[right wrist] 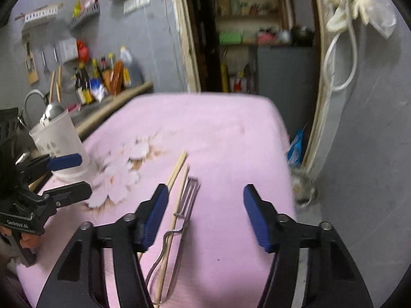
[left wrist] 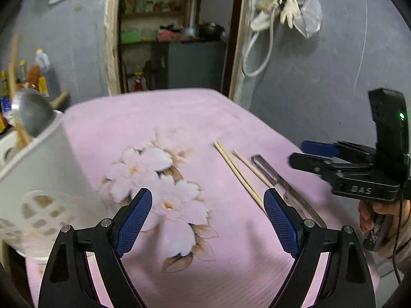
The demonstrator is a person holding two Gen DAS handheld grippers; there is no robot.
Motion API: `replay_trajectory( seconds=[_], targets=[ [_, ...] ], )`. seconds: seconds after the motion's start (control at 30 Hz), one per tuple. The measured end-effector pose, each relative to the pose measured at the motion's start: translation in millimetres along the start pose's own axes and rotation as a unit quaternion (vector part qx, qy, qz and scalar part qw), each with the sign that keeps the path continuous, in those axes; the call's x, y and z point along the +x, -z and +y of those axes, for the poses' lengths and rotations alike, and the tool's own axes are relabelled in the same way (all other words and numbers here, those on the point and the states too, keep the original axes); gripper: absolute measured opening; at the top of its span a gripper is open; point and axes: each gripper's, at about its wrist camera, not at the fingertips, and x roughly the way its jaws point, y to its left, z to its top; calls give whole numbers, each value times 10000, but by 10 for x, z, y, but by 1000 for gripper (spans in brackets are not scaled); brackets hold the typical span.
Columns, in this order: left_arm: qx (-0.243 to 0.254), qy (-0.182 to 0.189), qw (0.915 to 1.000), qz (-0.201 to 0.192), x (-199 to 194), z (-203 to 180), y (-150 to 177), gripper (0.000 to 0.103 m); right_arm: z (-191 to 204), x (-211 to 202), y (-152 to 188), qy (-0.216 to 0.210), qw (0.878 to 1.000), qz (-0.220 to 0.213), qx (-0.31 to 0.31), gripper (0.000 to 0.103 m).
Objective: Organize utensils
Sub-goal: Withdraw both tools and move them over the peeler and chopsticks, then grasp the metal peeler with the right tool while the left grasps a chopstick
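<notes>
Wooden chopsticks [left wrist: 237,170] and a metal peeler [left wrist: 280,179] lie on the pink flowered cloth [left wrist: 205,118], right of centre. A white utensil holder [left wrist: 48,179] with a ladle and chopsticks in it stands at the left. My left gripper [left wrist: 208,220] is open and empty above the cloth, its right finger near the chopsticks. My right gripper [right wrist: 205,218] is open and empty, hovering over the peeler [right wrist: 186,205] and chopsticks [right wrist: 177,172]. It also shows in the left wrist view [left wrist: 308,154]. The holder [right wrist: 60,143] stands far left in the right wrist view.
Bottles [right wrist: 102,77] stand on a counter behind the holder. An open doorway [left wrist: 174,38] with shelves lies beyond the table's far edge. A grey wall with a hose and gloves [left wrist: 277,10] is on the right.
</notes>
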Motion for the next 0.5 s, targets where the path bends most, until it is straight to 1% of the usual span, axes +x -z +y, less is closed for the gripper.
replay_trajectory(
  seconds=[0.03, 0.1, 0.17, 0.2, 0.27, 0.33, 0.4, 0.43, 0.5],
  targets=[
    [29, 64, 9999, 107, 58, -18, 6, 82, -1, 43, 0, -36, 10000, 79, 4, 50],
    [70, 169, 9995, 273, 135, -25, -7, 74, 15, 162, -19, -113, 9995, 307, -22, 46],
    [66, 292, 9984, 470, 246, -28, -24, 61, 35, 249, -36, -111, 9989, 458, -74, 38],
    [29, 364, 9977, 569, 302, -16, -33, 57, 33, 295, -42, -119, 9984, 539, -88, 37],
    [-72, 483, 9962, 721, 379, 8, -33, 52, 14, 371, -63, -164, 9977, 658, -66, 32],
    [-222, 625, 9941, 860, 455, 50, -41, 48, -5, 444, -77, -250, 9966, 780, -23, 31],
    [-371, 740, 9918, 969, 529, 86, -51, 41, -11, 483, -96, -262, 9961, 837, -71, 30],
    [-451, 815, 9903, 1030, 577, 106, -72, 39, -6, 487, -103, -268, 9960, 849, -105, 27],
    [-552, 924, 9879, 1113, 636, 128, -94, 35, 8, 504, -111, -304, 9954, 888, -189, 17]
  ],
)
